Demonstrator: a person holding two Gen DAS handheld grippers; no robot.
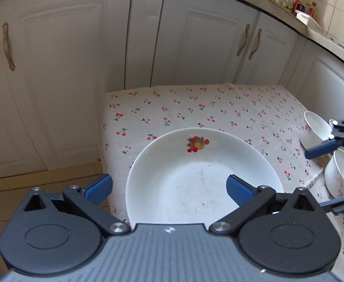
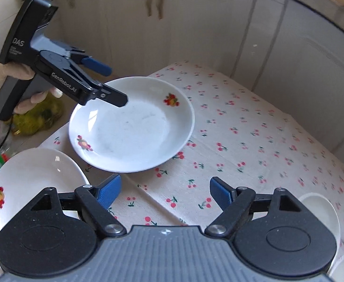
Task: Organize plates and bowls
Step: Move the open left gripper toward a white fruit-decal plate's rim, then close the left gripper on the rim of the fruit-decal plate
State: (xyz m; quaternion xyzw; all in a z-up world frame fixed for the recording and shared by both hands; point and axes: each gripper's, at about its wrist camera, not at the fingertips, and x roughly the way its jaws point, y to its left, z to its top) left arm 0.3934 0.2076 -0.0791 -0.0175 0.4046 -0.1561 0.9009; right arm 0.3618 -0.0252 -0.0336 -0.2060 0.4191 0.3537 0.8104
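A white plate with fruit prints [image 1: 195, 176] [image 2: 132, 124] lies on the cherry-print tablecloth. My left gripper [image 1: 169, 189] [image 2: 116, 85] is open just over its rim, with one finger outside the edge and the other above the plate's inside; the pads do not press on it. A second fruit-print plate [image 2: 30, 176] sits at the table's near left corner. My right gripper [image 2: 164, 192] [image 1: 317, 178] is open above bare cloth with nothing between its fingers. Two white bowls [image 1: 317, 127] [image 1: 343, 174] stand by the right gripper; one bowl [image 2: 320, 209] shows beside its right finger.
The small table [image 2: 254, 141] stands against white kitchen cabinets [image 1: 61, 82]. A worktop with bottles [image 1: 298, 2] runs along the back right. A gloved hand [image 2: 23, 70] holds the left gripper. Bags lie on the tiled floor to the table's left [image 2: 37, 117].
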